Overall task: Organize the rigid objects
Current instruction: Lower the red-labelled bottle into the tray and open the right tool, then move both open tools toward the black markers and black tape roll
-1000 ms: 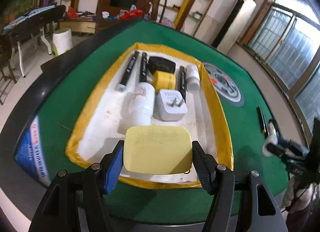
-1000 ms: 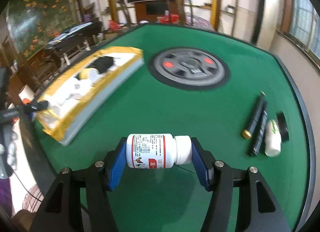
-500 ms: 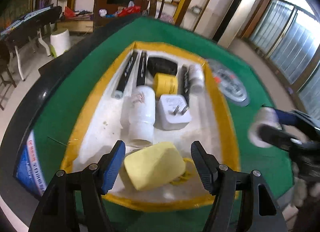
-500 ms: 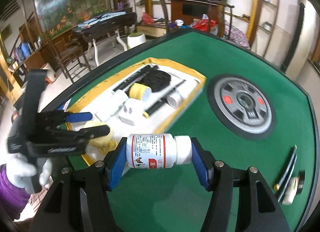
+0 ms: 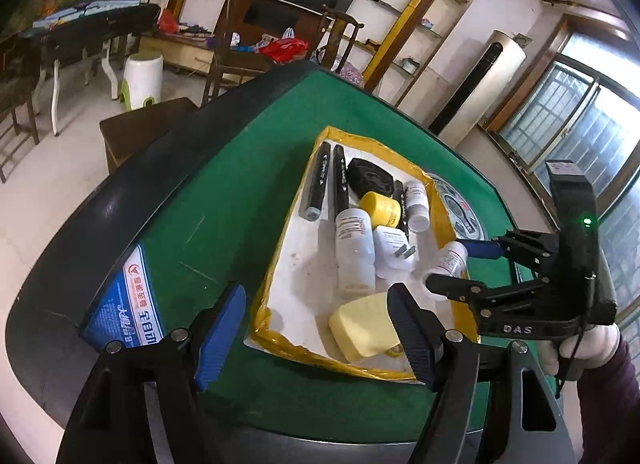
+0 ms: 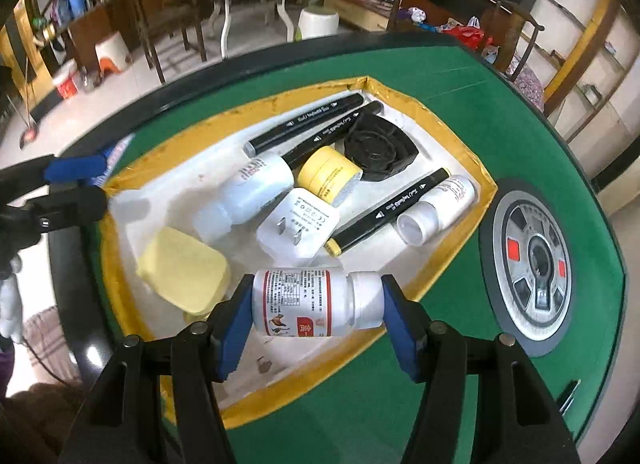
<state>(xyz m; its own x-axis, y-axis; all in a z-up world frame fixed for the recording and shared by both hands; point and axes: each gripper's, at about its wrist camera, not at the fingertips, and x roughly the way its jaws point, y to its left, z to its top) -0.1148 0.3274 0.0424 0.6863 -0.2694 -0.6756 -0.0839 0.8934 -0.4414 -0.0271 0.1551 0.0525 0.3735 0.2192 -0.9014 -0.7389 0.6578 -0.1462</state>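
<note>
The left claw [image 5: 316, 328] is held wide apart and empty; the right claw [image 6: 316, 304] is clamped, carried by a white-gloved hand [image 5: 576, 348].

Green felt table [image 6: 460, 136], yellow-rimmed tray [image 6: 448, 132] on it, grey wheel-like disc [image 6: 536, 260], possibly printed.
</note>
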